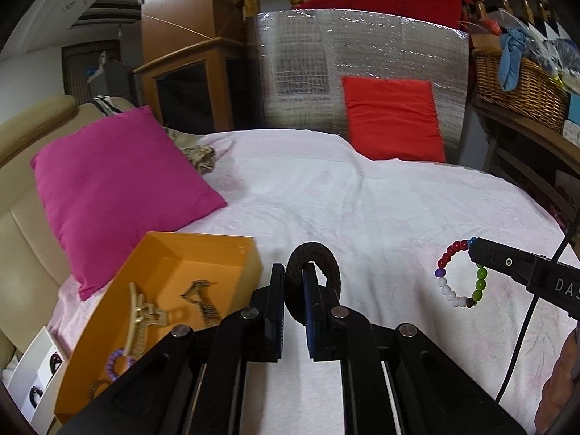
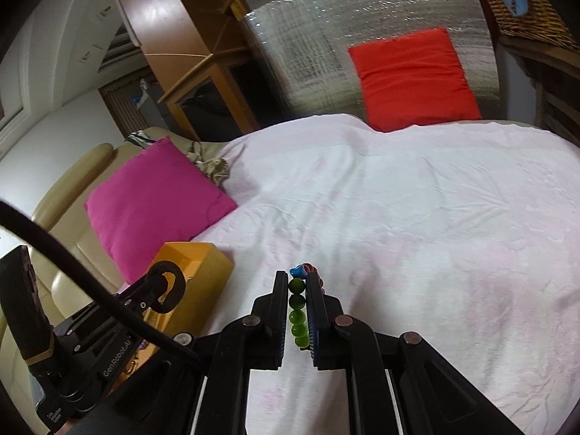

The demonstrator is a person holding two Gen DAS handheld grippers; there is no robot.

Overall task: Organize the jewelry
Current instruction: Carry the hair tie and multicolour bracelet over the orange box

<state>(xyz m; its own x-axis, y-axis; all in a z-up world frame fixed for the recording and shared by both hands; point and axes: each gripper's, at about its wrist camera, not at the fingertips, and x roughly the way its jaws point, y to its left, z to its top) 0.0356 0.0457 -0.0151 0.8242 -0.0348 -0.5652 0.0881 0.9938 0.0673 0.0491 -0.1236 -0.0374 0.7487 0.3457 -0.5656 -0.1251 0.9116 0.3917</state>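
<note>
My left gripper (image 1: pixel 294 279) is shut on a black fabric hair tie (image 1: pixel 314 253) and holds it above the white bedsheet, just right of an orange box (image 1: pixel 217 253). The box holds a gold claw clip (image 1: pixel 145 319), a dark metal hair clip (image 1: pixel 203 301) and a purple bead bracelet (image 1: pixel 116 362). My right gripper (image 2: pixel 295 279) is shut on a multicoloured bead bracelet (image 2: pixel 298 311), gripping its green beads; in the left wrist view the bracelet (image 1: pixel 447 261) hangs from that gripper (image 1: pixel 475 253). The right wrist view shows the left gripper (image 2: pixel 159 282) with the hair tie (image 2: pixel 177 282) beside the box (image 2: pixel 206 257).
A magenta pillow (image 1: pixel 119 188) lies behind the box and a red pillow (image 1: pixel 393 119) leans on a silver foil panel (image 1: pixel 326 58) at the bed's far end. A wicker basket (image 1: pixel 518 83) stands on a shelf at the right. White cards (image 1: pixel 40 373) lie left of the box.
</note>
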